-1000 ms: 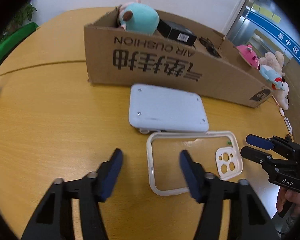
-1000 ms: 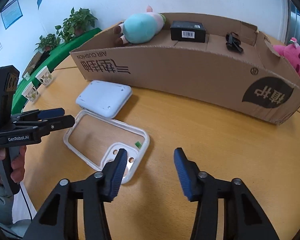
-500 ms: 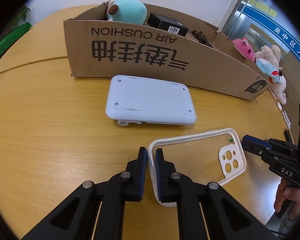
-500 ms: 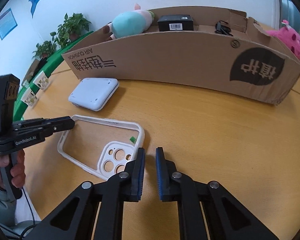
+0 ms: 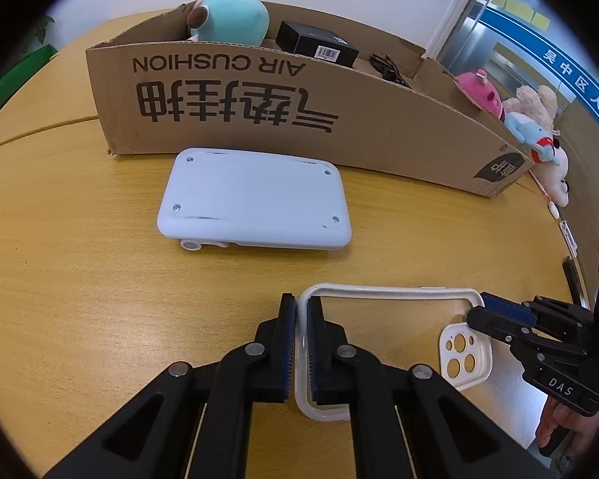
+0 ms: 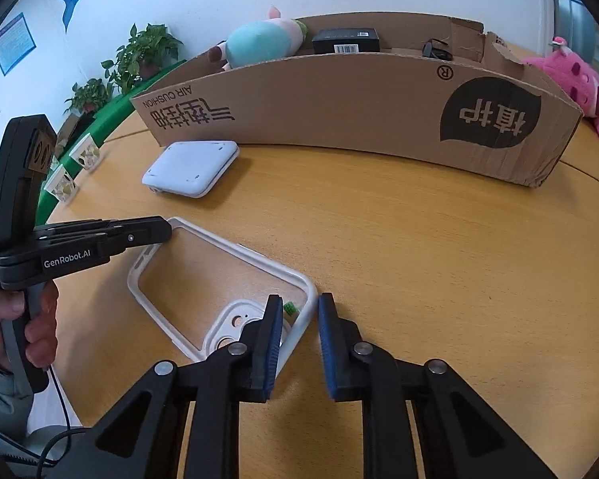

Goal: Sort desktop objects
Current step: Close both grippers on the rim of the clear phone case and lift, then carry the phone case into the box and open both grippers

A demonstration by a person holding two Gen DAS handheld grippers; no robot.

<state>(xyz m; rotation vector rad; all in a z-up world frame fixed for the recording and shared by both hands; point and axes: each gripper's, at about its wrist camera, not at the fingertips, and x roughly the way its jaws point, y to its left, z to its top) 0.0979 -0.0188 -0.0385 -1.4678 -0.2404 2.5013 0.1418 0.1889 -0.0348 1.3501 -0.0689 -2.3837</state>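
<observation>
1. white and clear, the phone case (image 5: 383,319) lies flat on the wooden table (image 5: 80,279) in our left wrist view, just in front of the pale blue device (image 5: 255,203) that sits beside the cardboard box (image 5: 299,119).
2. our left gripper (image 5: 301,343) is clamped on the case's short end rim, one pad inside the frame and one outside.
3. over at the camera-hole end, our right gripper (image 5: 495,315) reaches in from the side.
4. now our right wrist view: the right gripper (image 6: 299,343) straddles the case (image 6: 219,263) rim at the camera corner, jaws parted, a gap visible beside the rim.
5. the left gripper (image 6: 155,231) pinches the far end; a teal plush (image 6: 259,44) and black box (image 6: 345,40) sit in the carton (image 6: 359,107).
</observation>
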